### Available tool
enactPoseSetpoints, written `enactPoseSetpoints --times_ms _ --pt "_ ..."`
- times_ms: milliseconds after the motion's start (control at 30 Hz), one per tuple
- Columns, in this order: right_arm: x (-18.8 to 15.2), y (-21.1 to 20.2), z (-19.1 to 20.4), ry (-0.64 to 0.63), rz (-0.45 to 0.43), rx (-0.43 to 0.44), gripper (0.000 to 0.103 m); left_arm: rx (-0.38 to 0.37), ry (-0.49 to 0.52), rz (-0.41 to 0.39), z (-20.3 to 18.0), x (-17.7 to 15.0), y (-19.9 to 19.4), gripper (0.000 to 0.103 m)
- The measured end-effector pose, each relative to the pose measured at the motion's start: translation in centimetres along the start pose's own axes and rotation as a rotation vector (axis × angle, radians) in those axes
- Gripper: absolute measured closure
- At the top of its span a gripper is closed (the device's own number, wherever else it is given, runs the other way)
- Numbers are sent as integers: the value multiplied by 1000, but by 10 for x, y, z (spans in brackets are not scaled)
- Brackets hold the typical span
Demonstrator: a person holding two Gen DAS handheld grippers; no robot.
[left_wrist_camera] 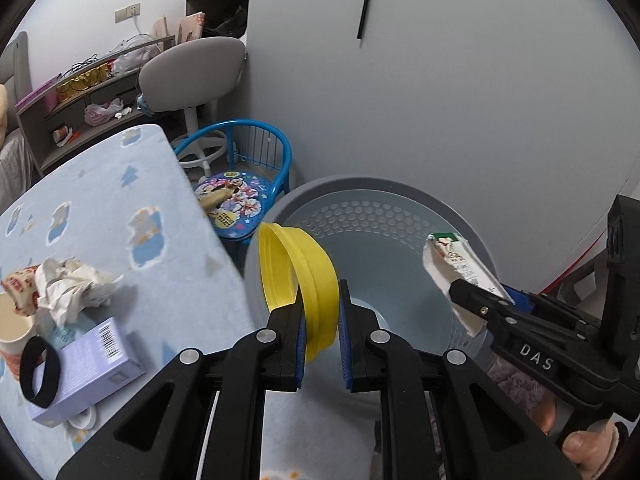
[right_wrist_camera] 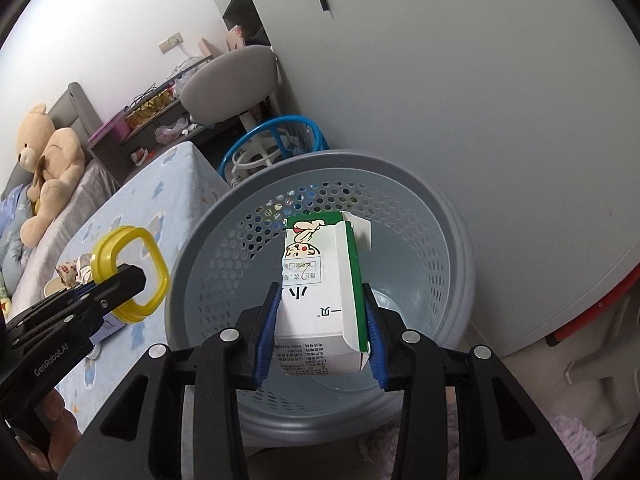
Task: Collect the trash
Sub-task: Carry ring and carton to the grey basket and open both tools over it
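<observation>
My left gripper (left_wrist_camera: 320, 306) is shut on the rim of a yellow plastic lid ring (left_wrist_camera: 296, 268), held on edge at the near-left rim of the grey perforated bin (left_wrist_camera: 360, 196). From the right wrist view the same yellow ring (right_wrist_camera: 128, 240) and left gripper (right_wrist_camera: 132, 280) sit beside the bin, above the table edge. My right gripper (right_wrist_camera: 320, 292) is shut on a white and green carton (right_wrist_camera: 316, 280) with a cartoon print, hanging over the mouth of the bin (right_wrist_camera: 420, 184). The left wrist view shows that carton (left_wrist_camera: 452, 252) in the right gripper (left_wrist_camera: 480, 300) above the bin's right side.
A table with a blue patterned cloth (left_wrist_camera: 100, 208) stands left of the bin and carries crumpled paper (left_wrist_camera: 72, 284), a purple box (left_wrist_camera: 88, 364), a black hair band (left_wrist_camera: 36, 372) and a paper cup (left_wrist_camera: 12, 332). A blue child's chair (left_wrist_camera: 248, 184) and a grey swivel chair (left_wrist_camera: 192, 68) stand behind. A grey wall is close on the right.
</observation>
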State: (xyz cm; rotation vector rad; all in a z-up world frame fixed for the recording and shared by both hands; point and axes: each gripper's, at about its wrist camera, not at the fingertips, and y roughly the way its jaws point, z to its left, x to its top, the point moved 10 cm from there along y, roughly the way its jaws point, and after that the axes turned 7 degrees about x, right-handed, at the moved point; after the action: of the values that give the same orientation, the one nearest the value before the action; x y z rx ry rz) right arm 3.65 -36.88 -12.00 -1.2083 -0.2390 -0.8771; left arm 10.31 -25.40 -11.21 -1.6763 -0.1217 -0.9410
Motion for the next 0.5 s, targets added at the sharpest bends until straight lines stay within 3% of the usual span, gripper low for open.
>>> enactPoseSetpoints --times_ms 500 --pt "2 25 -10 25 38 44 63 47 -6 28 -10 7 20 89"
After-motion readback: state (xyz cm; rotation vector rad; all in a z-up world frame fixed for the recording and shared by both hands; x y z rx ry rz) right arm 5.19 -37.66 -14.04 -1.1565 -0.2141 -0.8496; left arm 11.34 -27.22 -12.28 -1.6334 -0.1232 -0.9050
